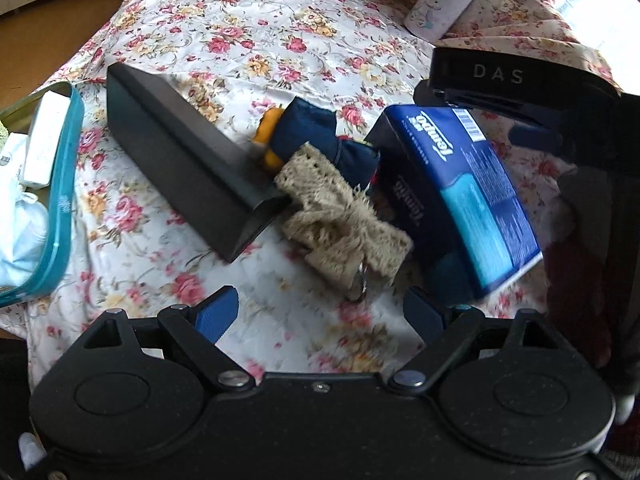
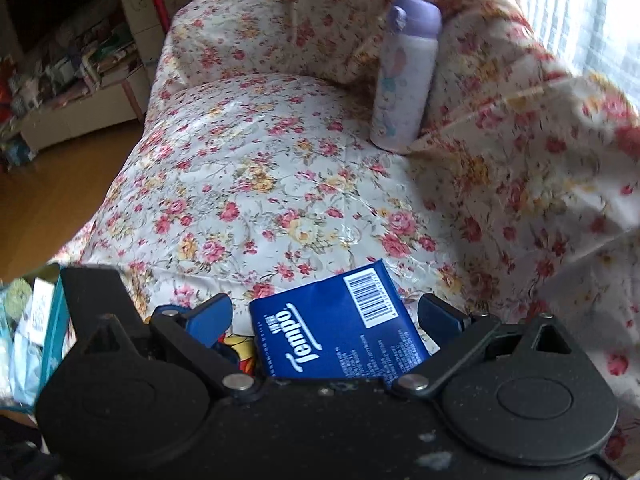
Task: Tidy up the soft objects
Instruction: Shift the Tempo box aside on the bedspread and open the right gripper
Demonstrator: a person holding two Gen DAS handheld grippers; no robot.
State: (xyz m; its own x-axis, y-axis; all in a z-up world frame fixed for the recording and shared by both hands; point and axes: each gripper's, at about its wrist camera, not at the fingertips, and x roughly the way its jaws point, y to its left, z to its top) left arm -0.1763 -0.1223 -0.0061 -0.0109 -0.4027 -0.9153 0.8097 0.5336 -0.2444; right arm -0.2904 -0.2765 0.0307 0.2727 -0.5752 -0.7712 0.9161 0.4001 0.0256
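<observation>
On the floral cover, in the left wrist view, lie a beige lace bow [image 1: 344, 224], a navy fabric bundle with a yellow end [image 1: 320, 140] and a blue Tempo tissue pack [image 1: 460, 192]. My left gripper [image 1: 320, 312] hovers just short of the bow, open, with nothing between its fingers. My right gripper [image 1: 478, 120] reaches over the far end of the pack. In the right wrist view the tissue pack [image 2: 336, 328] sits between the right gripper's [image 2: 326, 316] wide-set fingers. A strip of cover shows between the pack and one pad.
A long black box [image 1: 188, 152] lies slanted against the bow and bundle. A teal container [image 1: 60, 200] with white items stands at the left edge. A purple-capped bottle [image 2: 404, 80] stands against the back cushion. Wooden floor lies beyond the left side.
</observation>
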